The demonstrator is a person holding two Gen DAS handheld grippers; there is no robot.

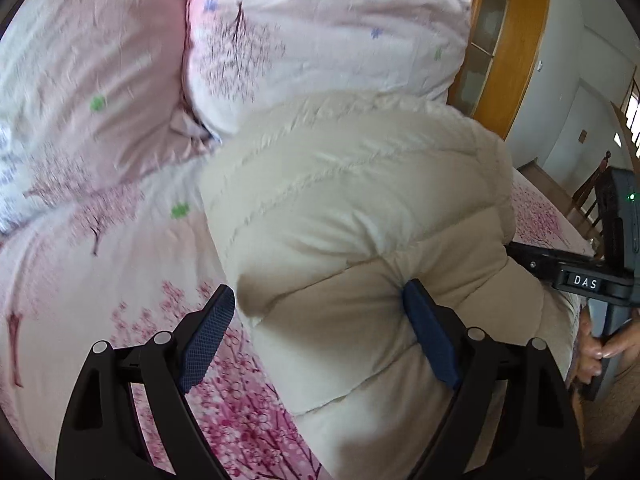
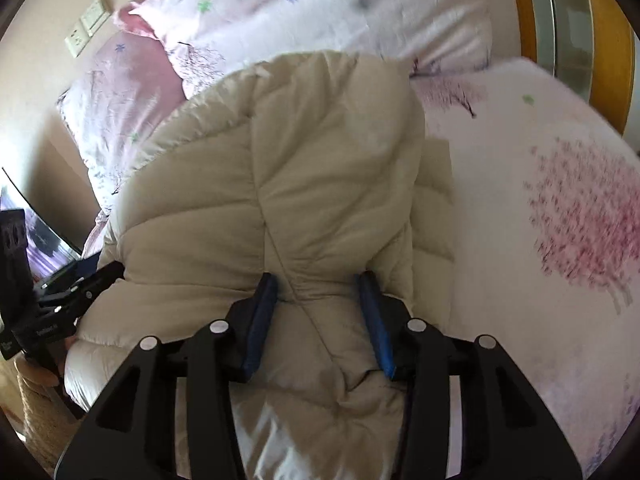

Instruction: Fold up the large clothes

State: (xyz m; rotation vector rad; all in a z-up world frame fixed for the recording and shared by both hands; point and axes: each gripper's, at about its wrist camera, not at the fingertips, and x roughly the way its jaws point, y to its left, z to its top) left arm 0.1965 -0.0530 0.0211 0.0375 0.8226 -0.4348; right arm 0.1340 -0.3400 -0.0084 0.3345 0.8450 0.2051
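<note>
Now the left hand-held gripper [image 1: 320, 332] stands spread wide, 1 blue pad pressed into the cream puffer jacket [image 1: 360, 208], the other off over the bed [image 1: 60, 280]. That jacket lies bunched on the pink blossom sheet below 2 pillows [image 2: 320, 4]. Rightward, the right hand-held gripper [image 2: 320, 320] pinches a jacket fold.

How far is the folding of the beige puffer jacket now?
Done: the puffer jacket already lies bunched into a thick bundle on the bed. In hand: the right gripper pinches it; the left gripper straddles it, open. Left: flattening it.
</note>
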